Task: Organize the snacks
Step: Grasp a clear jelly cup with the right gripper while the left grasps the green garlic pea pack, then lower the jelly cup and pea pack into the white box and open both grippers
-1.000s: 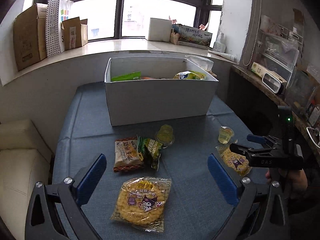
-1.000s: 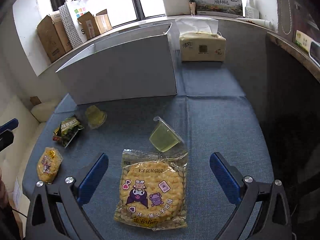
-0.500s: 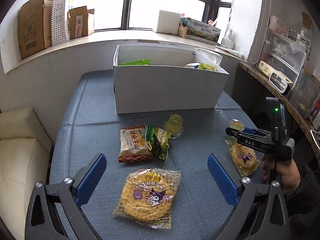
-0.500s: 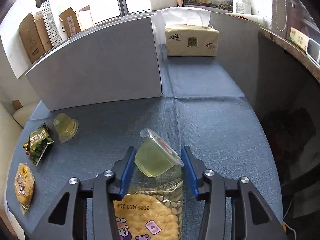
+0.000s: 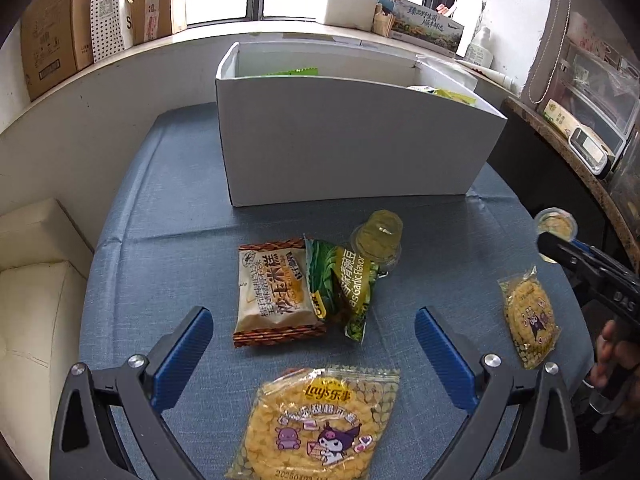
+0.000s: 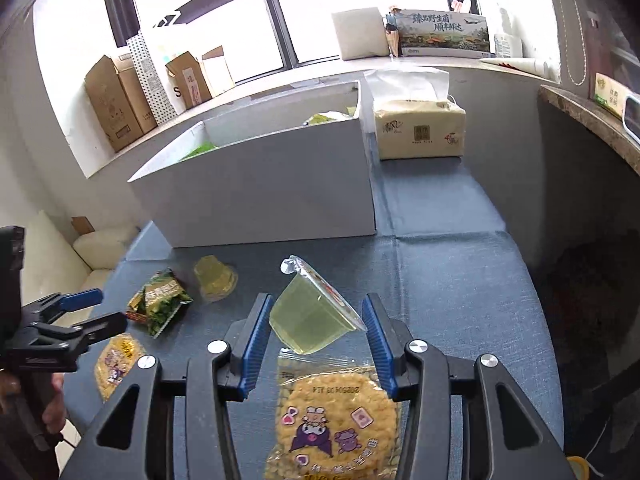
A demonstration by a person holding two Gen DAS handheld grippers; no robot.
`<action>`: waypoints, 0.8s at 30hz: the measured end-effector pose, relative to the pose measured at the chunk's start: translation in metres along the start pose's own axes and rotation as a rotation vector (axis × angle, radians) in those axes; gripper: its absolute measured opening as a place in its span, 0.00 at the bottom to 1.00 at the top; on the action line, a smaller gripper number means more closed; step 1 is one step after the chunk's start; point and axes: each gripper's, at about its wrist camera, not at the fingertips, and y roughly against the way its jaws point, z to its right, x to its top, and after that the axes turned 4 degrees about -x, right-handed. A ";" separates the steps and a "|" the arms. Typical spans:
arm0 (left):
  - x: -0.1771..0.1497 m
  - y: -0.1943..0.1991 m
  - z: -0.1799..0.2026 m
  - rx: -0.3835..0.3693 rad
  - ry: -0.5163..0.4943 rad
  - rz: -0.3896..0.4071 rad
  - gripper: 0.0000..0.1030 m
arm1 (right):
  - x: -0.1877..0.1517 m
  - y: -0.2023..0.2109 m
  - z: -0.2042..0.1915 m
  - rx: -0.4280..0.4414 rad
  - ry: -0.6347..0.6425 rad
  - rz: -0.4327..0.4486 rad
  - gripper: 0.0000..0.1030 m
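Nearest me, the right hand-held gripper (image 6: pixel 316 330) is clamped on a jelly cup (image 6: pixel 310 316), lifted clear above a corn-cracker packet (image 6: pixel 336 420) on the blue surface (image 6: pixel 460 280). The cup is tilted, its sealed lid facing up and right. My left hand-held gripper (image 5: pixel 314 346) hangs open over another cracker packet (image 5: pixel 316 420). Further off stands the white box (image 6: pixel 264 196). Step in hand, I judge: carrying the cup; next, over the box wall and release.

The right gripper (image 6: pixel 316 332) closed on the jelly cup (image 6: pixel 310 316) and lifted it.

white box (image 5: pixel 352 152) contents mostly hidden
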 end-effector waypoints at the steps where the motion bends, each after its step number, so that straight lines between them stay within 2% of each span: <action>1: 0.003 -0.006 0.001 -0.004 -0.009 -0.006 1.00 | 0.000 0.004 -0.002 0.001 0.007 0.012 0.49; 3: 0.008 -0.018 0.008 0.017 -0.047 -0.016 1.00 | 0.001 0.010 -0.008 0.007 0.023 0.014 0.49; 6: 0.012 -0.035 0.020 0.090 -0.118 -0.034 1.00 | 0.001 0.015 -0.011 0.026 0.021 0.015 0.49; 9: 0.014 -0.045 0.029 0.111 -0.164 -0.036 0.97 | -0.001 0.015 -0.012 0.033 0.019 0.008 0.49; 11: 0.014 -0.050 0.032 0.137 -0.173 -0.049 0.71 | -0.003 0.014 -0.011 0.036 0.012 0.000 0.49; 12: 0.014 -0.051 0.034 0.157 -0.191 -0.044 0.65 | -0.005 0.014 -0.010 0.040 0.009 -0.004 0.49; 14: 0.015 -0.048 0.037 0.129 -0.202 -0.042 0.45 | -0.008 0.014 -0.009 0.041 0.002 -0.011 0.49; 17: 0.015 -0.043 0.033 0.071 -0.172 -0.049 0.42 | -0.011 0.015 -0.008 0.049 -0.008 -0.015 0.49; 19: 0.012 -0.033 0.033 0.052 -0.170 -0.028 0.41 | -0.011 0.015 -0.007 0.054 -0.013 -0.014 0.49; 24: 0.012 0.010 0.031 -0.052 -0.124 0.051 0.41 | -0.009 0.016 -0.012 0.073 -0.003 -0.013 0.49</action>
